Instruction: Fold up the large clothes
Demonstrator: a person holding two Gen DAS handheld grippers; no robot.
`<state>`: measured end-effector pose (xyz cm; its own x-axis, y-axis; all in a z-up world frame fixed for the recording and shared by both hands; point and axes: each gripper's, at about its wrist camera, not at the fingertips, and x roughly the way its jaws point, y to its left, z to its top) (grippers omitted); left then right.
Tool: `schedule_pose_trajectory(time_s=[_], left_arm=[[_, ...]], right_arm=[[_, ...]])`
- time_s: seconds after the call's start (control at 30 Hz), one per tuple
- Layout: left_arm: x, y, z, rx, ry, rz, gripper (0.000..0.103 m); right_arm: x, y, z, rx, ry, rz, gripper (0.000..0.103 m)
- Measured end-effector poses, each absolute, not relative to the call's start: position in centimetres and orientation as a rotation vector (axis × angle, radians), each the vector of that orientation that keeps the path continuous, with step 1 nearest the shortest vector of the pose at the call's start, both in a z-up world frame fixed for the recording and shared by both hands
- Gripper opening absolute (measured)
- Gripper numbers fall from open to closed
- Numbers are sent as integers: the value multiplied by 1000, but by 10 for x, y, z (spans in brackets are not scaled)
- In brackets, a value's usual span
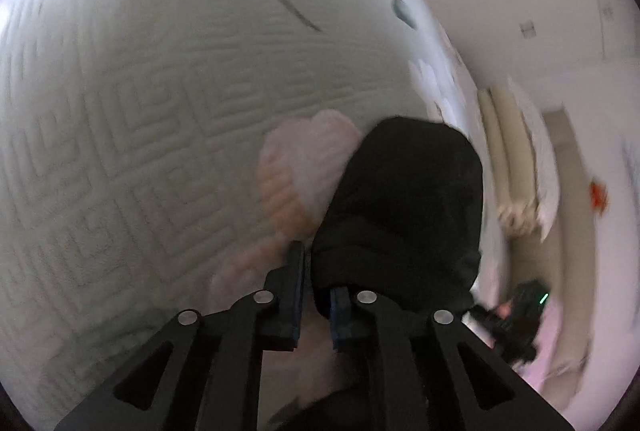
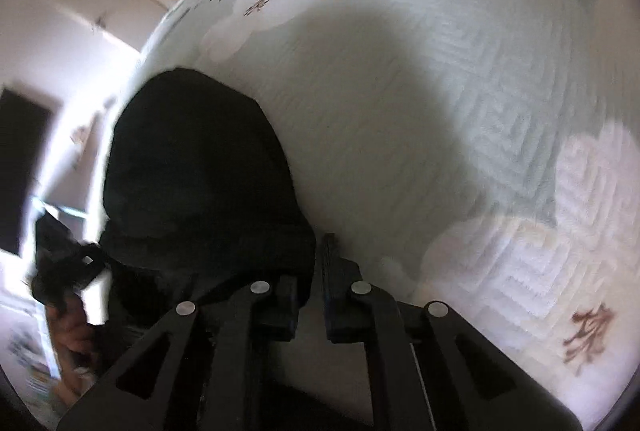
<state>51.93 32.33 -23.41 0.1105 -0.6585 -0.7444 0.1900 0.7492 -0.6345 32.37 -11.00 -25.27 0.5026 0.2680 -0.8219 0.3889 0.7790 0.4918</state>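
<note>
1. Two grippers up in the air over the bed, both frames motion-blurred, so I read edges loosely.
2. Left gripper (image 1: 316, 271): fingers nearly together, a narrow gap showing low between the blue pads (image 1: 296, 311); the black garment (image 1: 404, 215) bunches over the right finger and drops into the gap. I read it as clamped on the cloth, though the pinch point itself is hidden by fabric.
3. Right gripper (image 2: 318, 263): same posture, fingers close, black garment (image 2: 200, 171) draped over the left finger and running down between the two. Clenched on it as far as I can see.
4. Garment hangs as a dark rounded bundle in front of each camera, off the bedspread, held at two spots. Which part of it is held, I cannot tell.
5. Bedspread (image 1: 140, 111) fills the background: pale grey-green quilt with square stitched pattern, pink and white flower prints, dark leaf sprays.
6. Left view, far right low: the other gripper (image 1: 516, 315) as a black blur with a green light, bit of skin beside it.
7. Right view, lower left: black tangle and a hand (image 2: 74, 335), blurred.
8. White walls behind, dark rectangle (image 2: 24, 167) at left edge of the right view.
</note>
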Motion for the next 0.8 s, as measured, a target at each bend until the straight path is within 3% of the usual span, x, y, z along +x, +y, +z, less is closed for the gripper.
schedule_pose_trajectory(time_s=[0.1,0.17,0.33,0.53,0.67,0.8], left_arm=[[505,323,-206,-277,1263,-684,26],[497,332,-188,-204,1227,-689,33],[491,358,-136,-90,1105,-608,32],[492,273,-86,-67,986,-774,34],[497,203,-132,52,1072,-812,34],[503,199,-206,77,1227,-818,32]], right_arm=[[323,-106,-242,638,1105,-76,20],[316,-106,-230,610,1118,-84,40],[285,-115,-188,584,1086,-85,42],[330,-81,-126,465,977,-36,42],[383,-42,-140,364,1018,-22,42],[403,-22,-187,285,1143,-25,42]])
